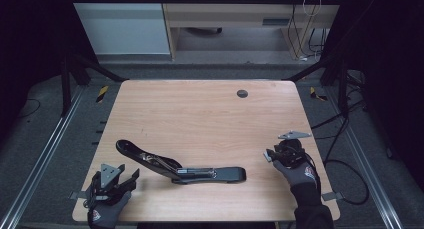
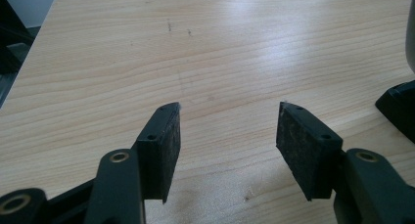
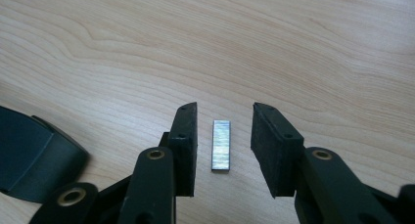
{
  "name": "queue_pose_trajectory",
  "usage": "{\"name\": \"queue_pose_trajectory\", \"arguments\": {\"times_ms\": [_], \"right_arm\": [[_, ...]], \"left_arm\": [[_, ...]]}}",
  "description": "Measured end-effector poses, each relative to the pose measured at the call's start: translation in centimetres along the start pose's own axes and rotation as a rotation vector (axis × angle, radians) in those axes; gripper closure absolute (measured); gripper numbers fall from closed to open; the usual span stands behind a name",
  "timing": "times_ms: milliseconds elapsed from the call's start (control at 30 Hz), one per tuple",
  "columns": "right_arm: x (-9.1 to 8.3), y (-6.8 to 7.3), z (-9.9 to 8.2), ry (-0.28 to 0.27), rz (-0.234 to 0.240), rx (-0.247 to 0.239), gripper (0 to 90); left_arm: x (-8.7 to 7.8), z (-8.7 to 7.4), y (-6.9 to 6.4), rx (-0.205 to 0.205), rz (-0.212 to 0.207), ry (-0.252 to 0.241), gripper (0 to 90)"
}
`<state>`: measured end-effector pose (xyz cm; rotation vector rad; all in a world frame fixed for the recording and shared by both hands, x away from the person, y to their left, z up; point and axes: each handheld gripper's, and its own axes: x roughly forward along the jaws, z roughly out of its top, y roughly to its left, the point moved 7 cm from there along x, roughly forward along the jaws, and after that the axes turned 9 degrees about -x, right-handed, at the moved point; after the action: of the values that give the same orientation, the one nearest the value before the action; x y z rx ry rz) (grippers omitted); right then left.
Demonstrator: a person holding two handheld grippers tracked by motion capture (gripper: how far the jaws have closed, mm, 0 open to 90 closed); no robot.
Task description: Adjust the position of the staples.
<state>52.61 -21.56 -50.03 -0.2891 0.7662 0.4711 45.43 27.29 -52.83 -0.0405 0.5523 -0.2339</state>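
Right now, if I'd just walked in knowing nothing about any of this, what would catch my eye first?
Probably the long black stapler, swung wide open near the front edge of the wooden table. Then the small silvery strip of staples lying flat on the wood between the open jaws of the right gripper, untouched. The left gripper waits open at the front left corner.

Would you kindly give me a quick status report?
Both grippers open. Staple strip lies flat between right gripper jaws, untouched. Opened stapler mid-table. Nothing blocking.

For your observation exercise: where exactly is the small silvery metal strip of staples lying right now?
In the right gripper view, the small silvery metal strip of staples lies flat on the light wooden table, between the right gripper's open jaws, untouched, right of the black stapler's end.
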Motion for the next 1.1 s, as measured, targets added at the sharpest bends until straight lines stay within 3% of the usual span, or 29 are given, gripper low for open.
{"name": "queue_pose_trajectory", "arguments": {"times_ms": [400, 1100], "right_arm": [[1.5, 0.2, 0.4, 0.068, 0.001, -0.036, 67.1], [3.9, 0.2, -0.8, 0.182, 0.009, -0.037, 71.2]], "left_arm": [[0.1, 0.0, -0.1, 0.009, 0.004, 0.006, 42.1], [0.1, -0.2, -0.2, 0.013, 0.0, 0.012, 42.0]]}}
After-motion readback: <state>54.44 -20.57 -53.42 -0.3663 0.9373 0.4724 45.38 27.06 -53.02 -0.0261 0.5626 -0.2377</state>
